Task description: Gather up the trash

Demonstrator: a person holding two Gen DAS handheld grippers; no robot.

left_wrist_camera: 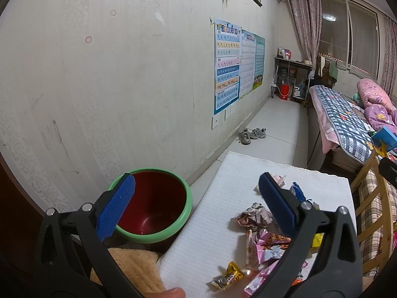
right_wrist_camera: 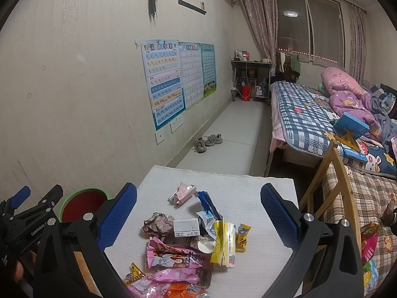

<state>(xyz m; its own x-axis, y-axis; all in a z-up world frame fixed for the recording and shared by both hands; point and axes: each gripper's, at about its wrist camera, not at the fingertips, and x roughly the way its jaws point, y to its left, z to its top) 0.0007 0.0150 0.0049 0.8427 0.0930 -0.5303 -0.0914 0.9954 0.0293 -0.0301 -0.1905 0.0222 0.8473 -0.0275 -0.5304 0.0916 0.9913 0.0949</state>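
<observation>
Trash here is a loose heap of crumpled snack wrappers (right_wrist_camera: 188, 238) lying on the white ribbed foam mat (right_wrist_camera: 248, 186) that covers the table. Landmark for all positions: the round bin with green rim and dark red inside (left_wrist_camera: 153, 203), which stands just off the mat's left edge, beside the wall.

Left gripper (left_wrist_camera: 196, 204): blue pads spread wide, nothing between them. It hovers between the bin and the heap, one pad over the bin's rim. Right gripper (right_wrist_camera: 198, 213): also spread wide and empty, framing the heap from above, on the far side of the heap from the bin.

Pieces noted, by distance from the bin:
- crumpled brownish foil ball (right_wrist_camera: 157, 223), nearest the bin
- small white carton (right_wrist_camera: 186, 227), touching the foil ball
- pink printed pouch (right_wrist_camera: 173, 253), flat
- yellow-and-white sachet (right_wrist_camera: 224, 243), torn blue wrapper (right_wrist_camera: 207, 203) above it
- pink wrapper (right_wrist_camera: 182, 192), lying apart from the heap toward the mat's back edge

Handling judgement: all very light, thin film, springy and slick; pads may slide off flat faces. Flat pouches lie flush on the mat, hard to get under. Best hold is across a crumpled ridge or raised edge; the foil ball and the carton offer real thickness. Pieces overlap, so one pinch may drag neighbours. The carton may crush; no harm.
</observation>
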